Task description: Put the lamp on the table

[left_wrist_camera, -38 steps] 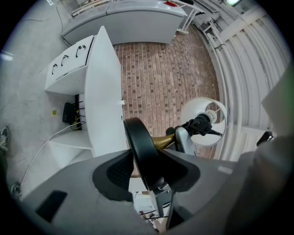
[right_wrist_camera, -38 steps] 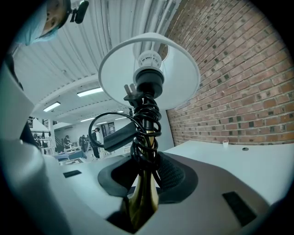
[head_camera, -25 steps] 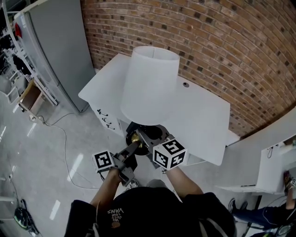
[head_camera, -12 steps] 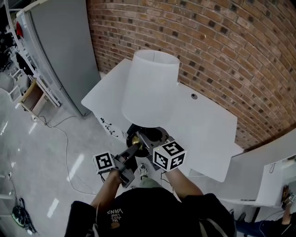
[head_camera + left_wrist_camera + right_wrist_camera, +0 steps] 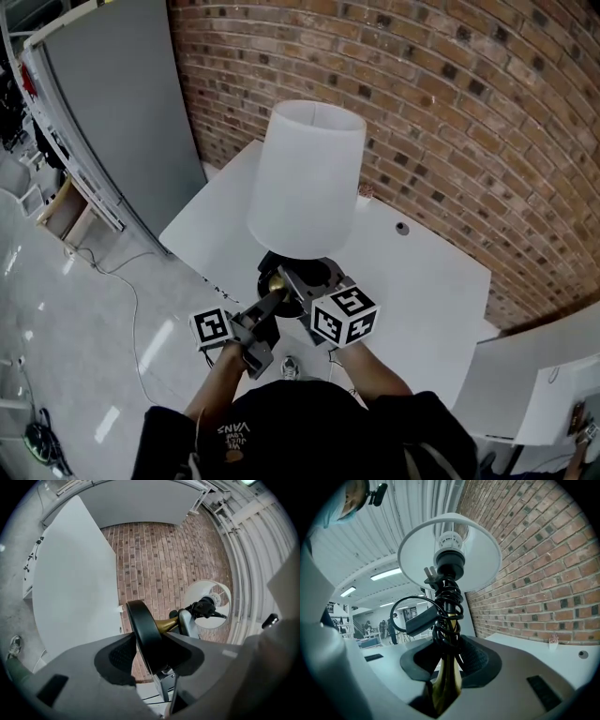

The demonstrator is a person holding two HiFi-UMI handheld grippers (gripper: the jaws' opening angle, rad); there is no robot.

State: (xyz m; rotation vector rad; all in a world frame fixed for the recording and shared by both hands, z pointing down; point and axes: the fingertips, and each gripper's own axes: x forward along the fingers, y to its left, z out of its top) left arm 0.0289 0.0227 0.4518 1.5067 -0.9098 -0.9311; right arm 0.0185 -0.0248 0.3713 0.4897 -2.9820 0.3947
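Note:
The lamp has a white shade (image 5: 307, 178), a brass stem (image 5: 446, 681) with a black cord (image 5: 445, 606) wound round it, and a round black base (image 5: 143, 637). I hold it upright in the air over the near edge of the white table (image 5: 422, 281). My left gripper (image 5: 267, 307) is shut on the edge of the black base, which stands between its pads (image 5: 119, 656). My right gripper (image 5: 300, 286) is shut on the brass stem just under the cord. In the right gripper view the bulb socket (image 5: 449, 557) shows inside the shade.
A brick wall (image 5: 469, 112) runs behind the table. A tall grey cabinet (image 5: 122, 122) stands at the left. The tabletop carries a small round hole (image 5: 402, 228) and a small pink thing (image 5: 366, 190) by the wall. A white partition (image 5: 544, 375) is at the lower right. A cable (image 5: 131, 291) lies on the floor.
The table has slid nearer and further under the lamp in the head view. Both grippers keep the same hold on the lamp.

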